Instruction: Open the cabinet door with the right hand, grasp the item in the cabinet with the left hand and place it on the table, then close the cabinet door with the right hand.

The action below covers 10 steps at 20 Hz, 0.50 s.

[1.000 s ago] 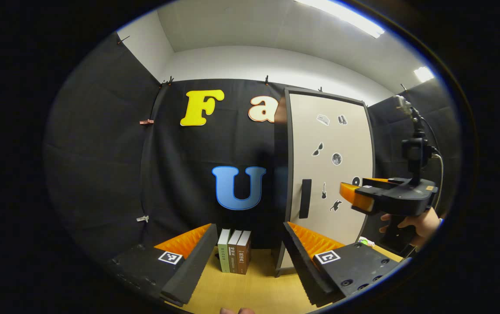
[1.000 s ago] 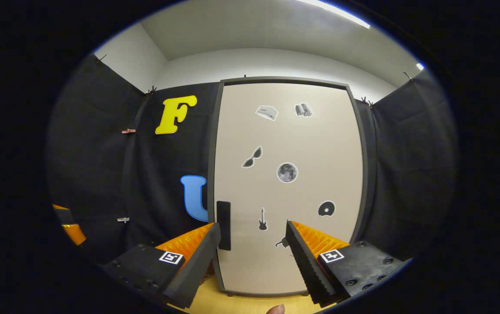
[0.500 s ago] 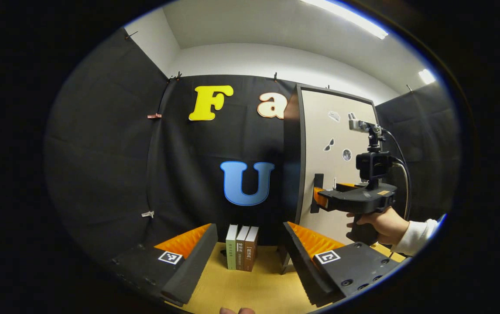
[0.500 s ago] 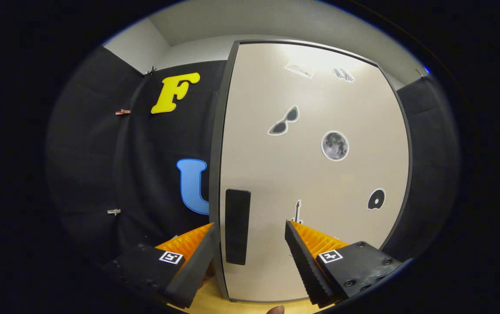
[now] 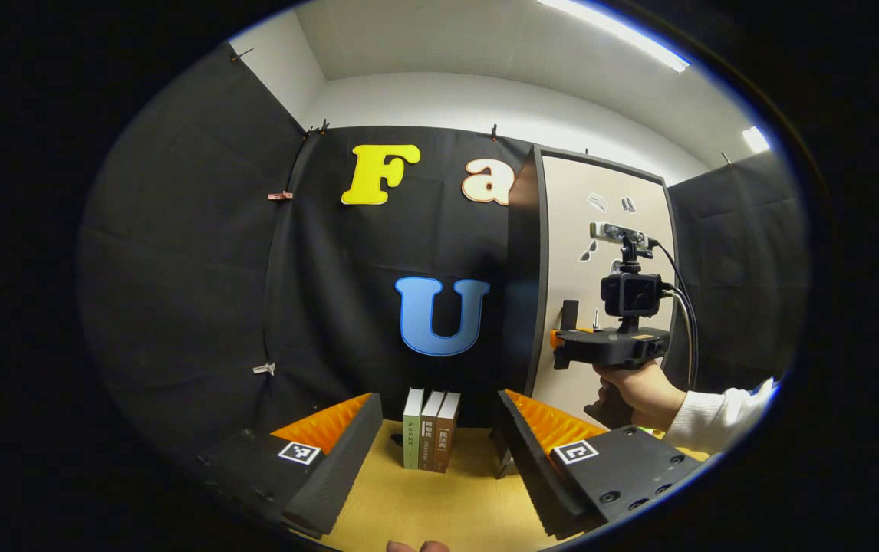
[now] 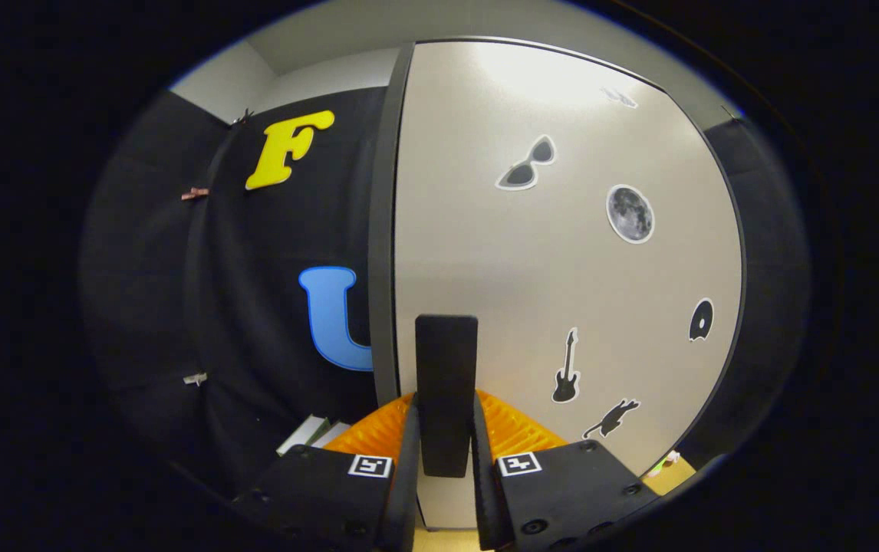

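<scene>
Both fingers of the right gripper [image 6: 443, 460], wide apart half a second ago, are now clamping the door handle [image 6: 446, 395], so the cabinet door [image 6: 562, 284] is ready for pulling. The left gripper [image 5: 439, 452] is waiting wide open over the tabletop [image 5: 439, 506]; the item is sitting hidden behind the shut door.

In the left gripper view, three books [image 5: 430, 429] stand upright side by side on the worktop [image 5: 424, 506], against the back wall. The cabinet [image 5: 524, 291] stands just right of them, its door [image 5: 600, 307] facing forward. In the right gripper view, the handle [image 6: 446, 395] sits low on the door's left edge, between the fingers of the right claw [image 6: 443, 452].
</scene>
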Each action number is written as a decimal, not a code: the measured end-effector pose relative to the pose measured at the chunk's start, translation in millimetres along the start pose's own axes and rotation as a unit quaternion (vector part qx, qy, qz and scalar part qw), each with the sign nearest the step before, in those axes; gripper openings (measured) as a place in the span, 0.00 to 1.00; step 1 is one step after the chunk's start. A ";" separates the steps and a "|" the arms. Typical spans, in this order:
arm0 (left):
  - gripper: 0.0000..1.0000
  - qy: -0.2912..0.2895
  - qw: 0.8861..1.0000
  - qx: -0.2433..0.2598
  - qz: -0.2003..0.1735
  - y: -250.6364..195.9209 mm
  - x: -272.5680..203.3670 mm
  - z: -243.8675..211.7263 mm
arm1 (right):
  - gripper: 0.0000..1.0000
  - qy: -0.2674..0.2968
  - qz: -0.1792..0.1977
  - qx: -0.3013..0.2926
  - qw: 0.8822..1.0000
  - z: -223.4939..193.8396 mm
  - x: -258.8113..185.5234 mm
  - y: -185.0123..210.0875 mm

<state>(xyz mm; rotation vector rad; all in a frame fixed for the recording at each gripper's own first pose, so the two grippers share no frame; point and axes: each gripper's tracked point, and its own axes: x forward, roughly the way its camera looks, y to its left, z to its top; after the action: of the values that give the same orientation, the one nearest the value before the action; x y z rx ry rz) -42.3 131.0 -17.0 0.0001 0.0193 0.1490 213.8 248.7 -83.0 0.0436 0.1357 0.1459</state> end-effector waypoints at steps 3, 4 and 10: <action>0.95 0.001 1.000 -0.005 0.001 -2.8 -9.1 0.2 | 0.21 0.004 0.014 0.004 1.000 1.6 -4.5 -1.5; 0.95 0.001 1.000 -0.003 0.001 -2.9 -12.6 1.3 | 0.21 0.010 0.017 0.007 1.000 -0.3 -7.0 -0.5; 0.94 -0.019 1.000 0.012 0.007 -10.6 -34.4 16.0 | 0.21 0.025 0.059 0.008 0.998 3.3 -47.5 0.3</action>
<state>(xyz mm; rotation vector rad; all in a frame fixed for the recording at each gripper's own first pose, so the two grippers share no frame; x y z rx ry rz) -74.4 115.5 -0.4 0.0271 -0.0163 0.1635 167.7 241.9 -73.4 0.0632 0.1842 0.2637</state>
